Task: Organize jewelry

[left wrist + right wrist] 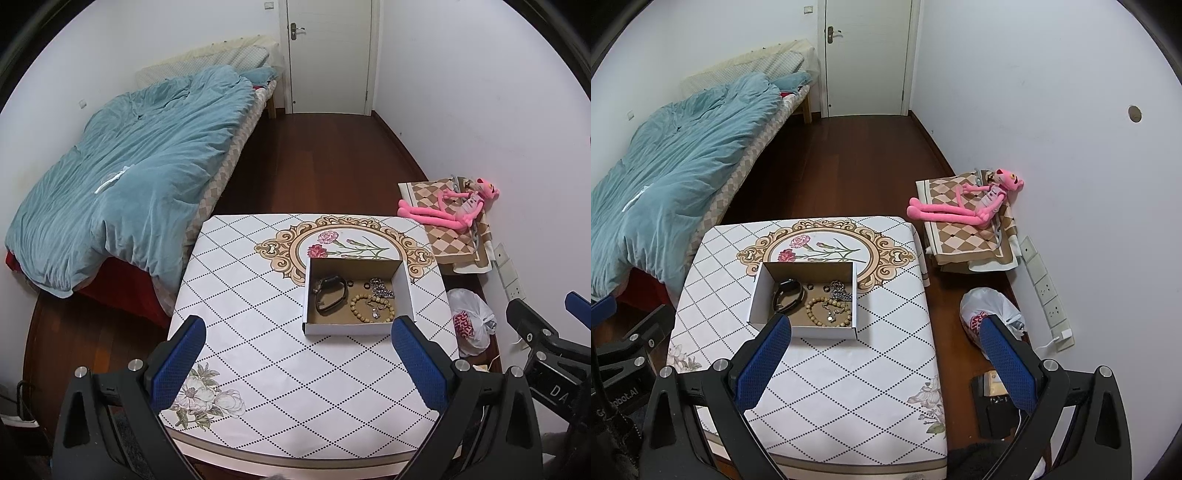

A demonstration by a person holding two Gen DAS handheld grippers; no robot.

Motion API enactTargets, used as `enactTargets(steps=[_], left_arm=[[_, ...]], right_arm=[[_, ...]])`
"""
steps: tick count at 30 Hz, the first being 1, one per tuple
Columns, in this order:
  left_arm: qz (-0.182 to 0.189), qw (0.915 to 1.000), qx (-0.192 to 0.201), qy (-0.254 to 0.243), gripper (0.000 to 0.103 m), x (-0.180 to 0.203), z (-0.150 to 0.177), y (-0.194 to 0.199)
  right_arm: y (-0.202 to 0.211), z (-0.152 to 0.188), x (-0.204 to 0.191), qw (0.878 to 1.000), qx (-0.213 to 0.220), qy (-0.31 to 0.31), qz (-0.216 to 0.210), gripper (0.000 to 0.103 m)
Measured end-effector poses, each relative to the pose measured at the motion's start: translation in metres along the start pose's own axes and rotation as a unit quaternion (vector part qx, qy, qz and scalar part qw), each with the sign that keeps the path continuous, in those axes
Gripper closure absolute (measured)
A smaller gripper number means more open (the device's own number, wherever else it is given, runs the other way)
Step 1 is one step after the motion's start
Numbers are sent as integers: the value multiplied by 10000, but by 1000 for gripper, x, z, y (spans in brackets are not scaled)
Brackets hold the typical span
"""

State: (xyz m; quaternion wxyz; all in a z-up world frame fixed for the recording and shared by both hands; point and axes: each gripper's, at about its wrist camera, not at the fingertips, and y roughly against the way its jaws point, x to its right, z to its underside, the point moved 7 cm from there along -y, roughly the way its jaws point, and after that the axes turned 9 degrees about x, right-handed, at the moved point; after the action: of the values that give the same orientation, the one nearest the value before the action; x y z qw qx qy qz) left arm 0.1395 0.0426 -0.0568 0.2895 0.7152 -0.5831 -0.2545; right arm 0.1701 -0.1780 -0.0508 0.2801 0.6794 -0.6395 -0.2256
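Nearest the lens: left gripper [298,352] raised over the near edge of the counter [258,369], jaws spread wide and holding nothing; right gripper [884,352] likewise wide and empty, hanging half over the counter's 3 o'clock edge and half over the floor.

Further in, at about 1 o'clock from the left gripper and 11 o'clock from the right: shallow cardboard box [408,291], open-topped, standing on the patterned cloth. Inside it all the jewelry in view: black watch [330,295] toward 9 o'clock of the box, wooden bead bracelet [373,308] at 5 o'clock, silver chain [380,287] heaped toward 2 o'clock, two small dark rings [357,284] between watch and chain. No loose piece visible on the cloth around the box.

Judged from this: pieces lying gathered as the task would want, though piled together, not set apart. Fits equally a job wound up with both grippers drawn clear, or a box of mixed pieces awaiting sorting; no telling which, so no particular move called for.

Hard to make out: a small silver piece on the bracelet, possibly a pendant or a clasp; the chain's kind, tangled; the box's near inner corner, hidden behind its front wall and, in the right view, behind a blue pad.

Beyond: pink plush toy [964,206] at 2 o'clock, white plastic bag [991,306] on the floor, bed with blue quilt [129,166] at 10 o'clock, shut door at 12.
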Motion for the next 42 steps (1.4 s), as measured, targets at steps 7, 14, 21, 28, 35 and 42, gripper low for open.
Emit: enactTargets(steps=[7, 14, 21, 28, 35, 42], left_arm=[[16, 10000, -5, -2, 0, 0, 1, 0], [17, 10000, 3, -5, 0, 1, 0, 1], [9, 10000, 14, -10, 0, 2, -1, 1], [-4, 10000, -3, -32, 0, 3, -2, 2], [3, 10000, -2, -34, 0, 3, -1, 2], [0, 10000, 4, -37, 0, 3, -1, 2]], right_arm=[[0, 0, 0, 10000, -10, 3, 5, 0], [0, 3, 1, 10000, -27, 0, -13, 0], [0, 3, 1, 10000, -20, -4, -15, 0], [0, 3, 1, 10000, -27, 1, -24, 0], [1, 5, -1, 10000, -40, 12, -47, 0], [1, 5, -1, 10000, -45, 12, -47, 0]])
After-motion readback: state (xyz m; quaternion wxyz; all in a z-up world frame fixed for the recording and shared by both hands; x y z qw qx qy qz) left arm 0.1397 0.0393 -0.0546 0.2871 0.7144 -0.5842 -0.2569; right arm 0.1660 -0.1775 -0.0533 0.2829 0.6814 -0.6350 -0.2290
